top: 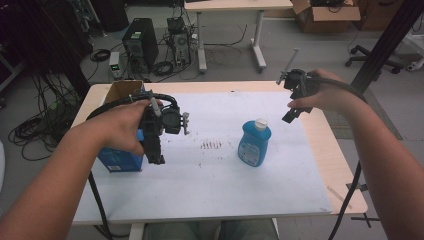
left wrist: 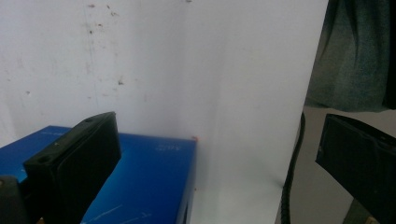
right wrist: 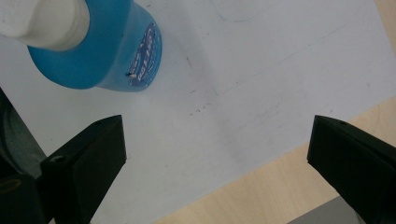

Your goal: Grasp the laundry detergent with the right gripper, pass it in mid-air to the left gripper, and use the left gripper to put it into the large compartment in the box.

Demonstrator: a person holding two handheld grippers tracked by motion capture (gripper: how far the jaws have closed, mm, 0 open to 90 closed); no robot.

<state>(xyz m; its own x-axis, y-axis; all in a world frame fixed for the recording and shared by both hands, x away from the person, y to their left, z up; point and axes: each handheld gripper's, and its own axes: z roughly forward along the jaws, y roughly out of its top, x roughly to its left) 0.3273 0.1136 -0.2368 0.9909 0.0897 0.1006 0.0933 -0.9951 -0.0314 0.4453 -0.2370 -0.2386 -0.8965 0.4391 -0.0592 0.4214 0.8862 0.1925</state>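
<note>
hovering apart: right claw (right wrist: 217, 154) near blue bottle (top: 254, 143).

bare forearms, no sleeves; black left gripper (top: 159, 150), black right gripper (top: 291, 114), thick black cables, blocky black jaws.

High overhead looking forward-down; gripper cameras close above white mat (top: 220, 170), perhaps sharing bottle (top: 254, 143).
</note>
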